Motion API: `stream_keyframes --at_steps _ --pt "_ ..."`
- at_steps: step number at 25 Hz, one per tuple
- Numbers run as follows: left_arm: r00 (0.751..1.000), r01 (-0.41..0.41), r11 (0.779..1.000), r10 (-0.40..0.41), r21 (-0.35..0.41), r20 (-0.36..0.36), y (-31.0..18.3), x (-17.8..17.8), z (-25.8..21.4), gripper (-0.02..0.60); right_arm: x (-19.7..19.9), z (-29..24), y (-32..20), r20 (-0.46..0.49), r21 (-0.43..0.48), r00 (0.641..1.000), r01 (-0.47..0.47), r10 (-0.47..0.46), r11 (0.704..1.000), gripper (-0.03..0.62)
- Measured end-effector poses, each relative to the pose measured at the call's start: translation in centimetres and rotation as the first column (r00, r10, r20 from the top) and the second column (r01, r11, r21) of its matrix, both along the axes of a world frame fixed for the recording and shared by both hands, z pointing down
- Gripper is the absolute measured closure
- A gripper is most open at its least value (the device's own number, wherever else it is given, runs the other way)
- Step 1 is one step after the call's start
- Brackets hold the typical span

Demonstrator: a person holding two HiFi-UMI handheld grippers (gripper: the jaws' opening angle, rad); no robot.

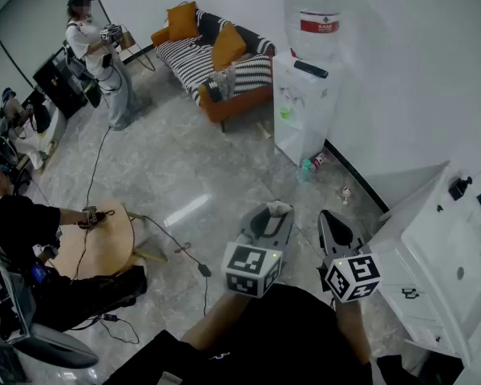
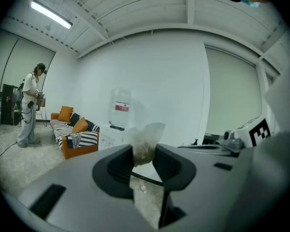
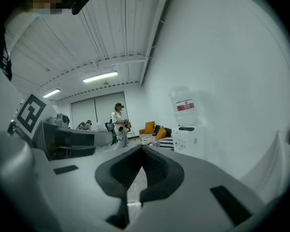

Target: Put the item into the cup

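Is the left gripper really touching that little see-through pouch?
Touching. The left gripper view shows the left gripper with its jaws pressed on both sides of the translucent pouch, pinching it between them.

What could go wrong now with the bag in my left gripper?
1. The left gripper pinches only the bottom of the bag. Most of it sticks up past the jaws, so it may slip out.
2. No cup shows in any view, and the bag is held over the floor, so a drop would likely land there.
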State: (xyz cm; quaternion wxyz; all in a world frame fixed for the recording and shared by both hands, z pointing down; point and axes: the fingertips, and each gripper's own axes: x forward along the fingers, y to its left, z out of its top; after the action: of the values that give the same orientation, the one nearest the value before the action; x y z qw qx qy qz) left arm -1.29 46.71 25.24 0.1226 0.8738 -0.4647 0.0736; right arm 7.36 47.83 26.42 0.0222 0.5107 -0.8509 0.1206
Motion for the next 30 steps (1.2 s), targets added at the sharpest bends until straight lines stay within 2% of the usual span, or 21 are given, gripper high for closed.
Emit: stream_keyframes --at_steps 5,15,24,30 --pt "1.0 -0.016 1.0 0.016 0.003 -0.015 0.0 0.9 -0.3 0.469 0.4 -0.4 -0.3 -0.008 0.009 1.0 0.008 -0.007 1.0 0.585" --pt "1.0 0.015 1.0 -0.015 -0.005 -0.018 -0.4 0.2 0.1 0.469 0.0 0.3 -1.2 0.009 -0.001 0.999 0.033 -0.033 0.999 0.585" --pt "0.999 0.007 1.0 -0.006 0.023 -0.043 -2.8 0.5 -0.6 0.469 0.9 -0.2 -3.4 0.002 0.02 1.0 0.03 -0.03 0.999 0.585" --pt "0.997 0.031 1.0 -0.031 0.003 -0.075 -6.2 -0.6 0.3 0.469 1.1 0.6 -6.5 -0.009 -0.001 1.0 0.03 -0.03 1.0 0.585"
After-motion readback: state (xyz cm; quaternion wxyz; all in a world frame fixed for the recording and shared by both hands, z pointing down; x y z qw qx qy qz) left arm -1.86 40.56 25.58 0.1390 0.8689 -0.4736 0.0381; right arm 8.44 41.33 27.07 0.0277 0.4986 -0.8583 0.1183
